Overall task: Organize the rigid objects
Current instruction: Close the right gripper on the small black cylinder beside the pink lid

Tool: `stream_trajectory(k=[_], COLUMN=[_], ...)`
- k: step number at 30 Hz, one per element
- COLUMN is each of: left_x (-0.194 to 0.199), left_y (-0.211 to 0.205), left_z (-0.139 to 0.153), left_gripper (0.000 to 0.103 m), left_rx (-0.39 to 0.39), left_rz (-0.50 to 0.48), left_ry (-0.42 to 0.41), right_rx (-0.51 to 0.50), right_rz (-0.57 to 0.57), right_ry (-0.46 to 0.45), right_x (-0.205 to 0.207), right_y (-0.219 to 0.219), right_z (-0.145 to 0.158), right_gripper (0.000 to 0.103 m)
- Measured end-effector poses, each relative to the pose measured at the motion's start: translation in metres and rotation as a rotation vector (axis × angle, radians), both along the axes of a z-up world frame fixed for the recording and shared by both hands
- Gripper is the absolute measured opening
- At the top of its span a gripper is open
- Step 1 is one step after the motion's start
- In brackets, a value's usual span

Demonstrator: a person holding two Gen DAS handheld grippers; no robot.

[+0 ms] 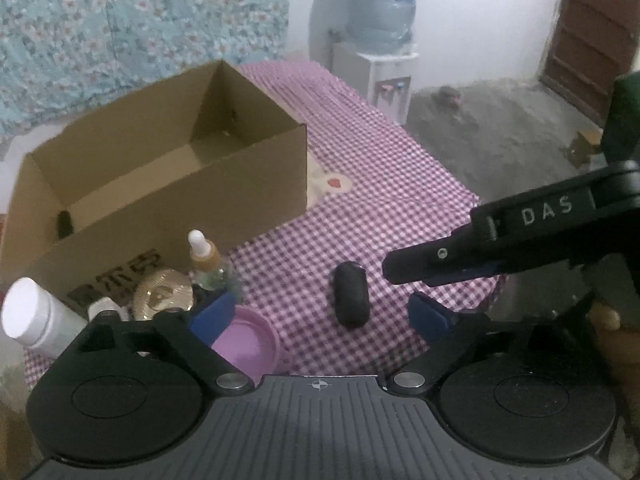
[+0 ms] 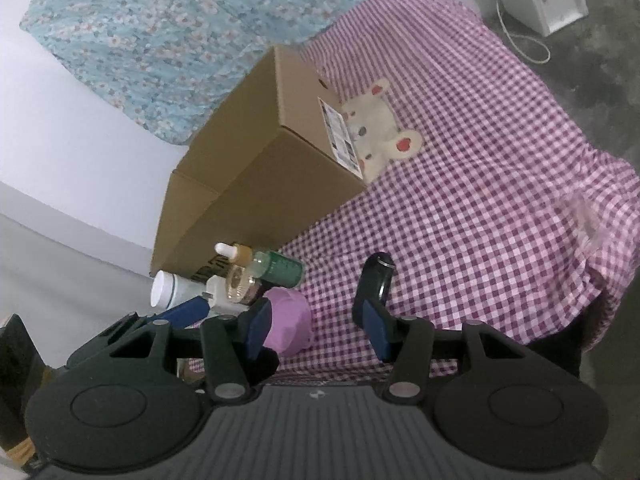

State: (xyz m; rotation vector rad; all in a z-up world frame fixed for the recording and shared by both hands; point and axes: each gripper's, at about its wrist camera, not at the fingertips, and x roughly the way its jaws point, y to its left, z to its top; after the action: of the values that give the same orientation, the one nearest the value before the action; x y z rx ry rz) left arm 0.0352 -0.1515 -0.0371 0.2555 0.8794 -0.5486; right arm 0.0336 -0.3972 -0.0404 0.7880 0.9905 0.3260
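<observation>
Left to right ahead of the left gripper, jaws spread and empty: 1 white bottle, 1 dropper bottle, 1 pink lid, 1 black oval object — 1 cardboard box behind. Right gripper — parted, empty.

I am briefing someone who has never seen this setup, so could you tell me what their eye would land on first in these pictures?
Probably the open cardboard box at the back left of the purple checked tablecloth. Next, the cluster at its near corner: a white bottle, a dropper bottle and a pink lid. A black oval object lies alone on the cloth ahead of the open left gripper.
</observation>
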Motion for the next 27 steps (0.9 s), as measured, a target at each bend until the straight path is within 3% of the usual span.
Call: stream_trajectory(k=[8, 10, 13, 27], left_x=[0.02, 0.025, 0.03, 0.052], left_y=[-0.003, -0.003, -0.008, -0.039], left_z=[-0.01, -0.015, -0.019, -0.047], left_gripper=[0.072, 0.06, 0.054, 0.043], left_rx=[-0.044, -0.071, -0.09, -0.029], left_rz=[0.021, 0.03, 0.024, -0.006], left_ry=[0.104, 0.148, 0.181, 0.289], right_rx=[0.022, 0.037, 0.045, 0.104], right_rz=[0.02, 0.027, 0.037, -0.027], right_ry=[0.011, 0.016, 0.018, 0.128], right_x=[0.01, 0.012, 0.016, 0.031], right_y=[-0.002, 0.0, 0.002, -0.018], right_z=[-0.018, -0.02, -0.024, -0.055], right_gripper=[0.053, 0.053, 0.05, 0.043])
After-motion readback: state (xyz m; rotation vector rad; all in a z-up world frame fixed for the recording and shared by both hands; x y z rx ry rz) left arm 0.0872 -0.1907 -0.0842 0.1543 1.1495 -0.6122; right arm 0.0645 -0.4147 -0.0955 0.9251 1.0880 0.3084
